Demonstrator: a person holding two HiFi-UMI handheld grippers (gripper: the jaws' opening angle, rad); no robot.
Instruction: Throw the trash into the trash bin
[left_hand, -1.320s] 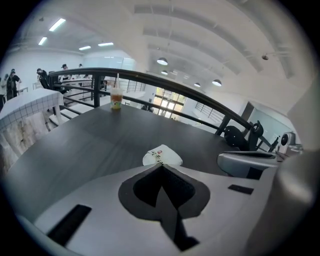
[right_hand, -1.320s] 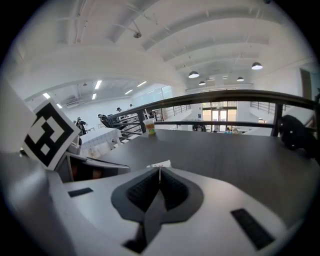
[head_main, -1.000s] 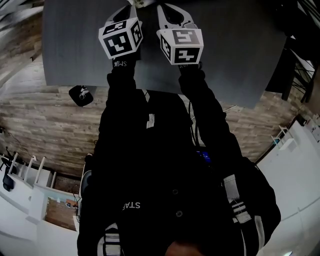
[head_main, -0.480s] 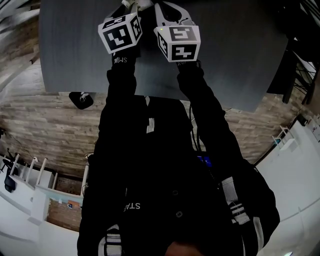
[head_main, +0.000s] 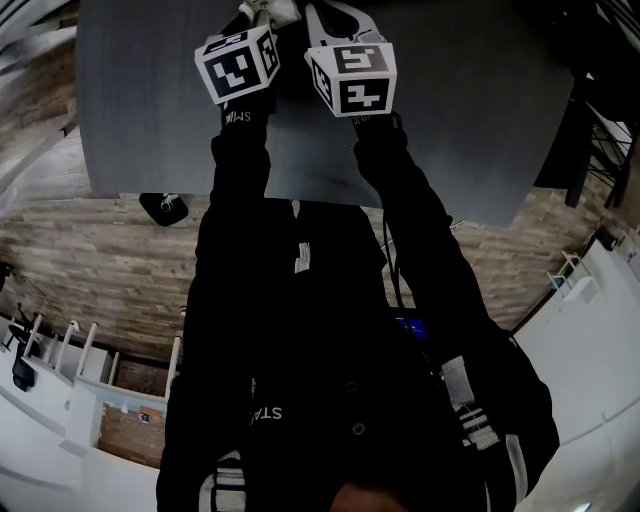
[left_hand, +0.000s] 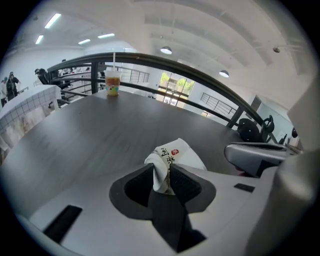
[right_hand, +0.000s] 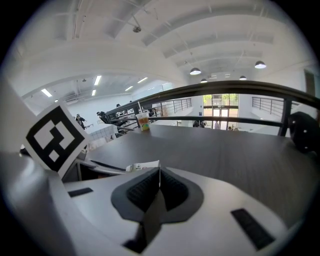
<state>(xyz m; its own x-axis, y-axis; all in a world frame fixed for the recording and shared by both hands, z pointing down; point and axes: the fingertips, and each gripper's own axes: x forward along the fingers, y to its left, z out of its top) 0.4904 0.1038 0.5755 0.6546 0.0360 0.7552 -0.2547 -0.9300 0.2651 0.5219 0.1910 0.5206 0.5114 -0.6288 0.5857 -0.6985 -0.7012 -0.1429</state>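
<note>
Both black-sleeved arms (head_main: 238, 180) were stretched forward side by side over the dark table (left_hand: 85, 130), claws angled downward; the left claw (left_hand: 161, 175), its jaws just closing, gripped a crumpled printed paper wrapper (left_hand: 172, 152) between its pads, while the right claw (right_hand: 159, 176) was fully closed.

right tool (right_hand: 159, 171): jaws pinch thin white paper (right_hand: 141, 167) | cup (right_hand: 143, 121) far across dark table (right_hand: 225, 150)

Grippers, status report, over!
Left gripper fingers just closing on paper wrapper; right gripper shut on its edge. No bin in view. Drink cup far across table.
</note>
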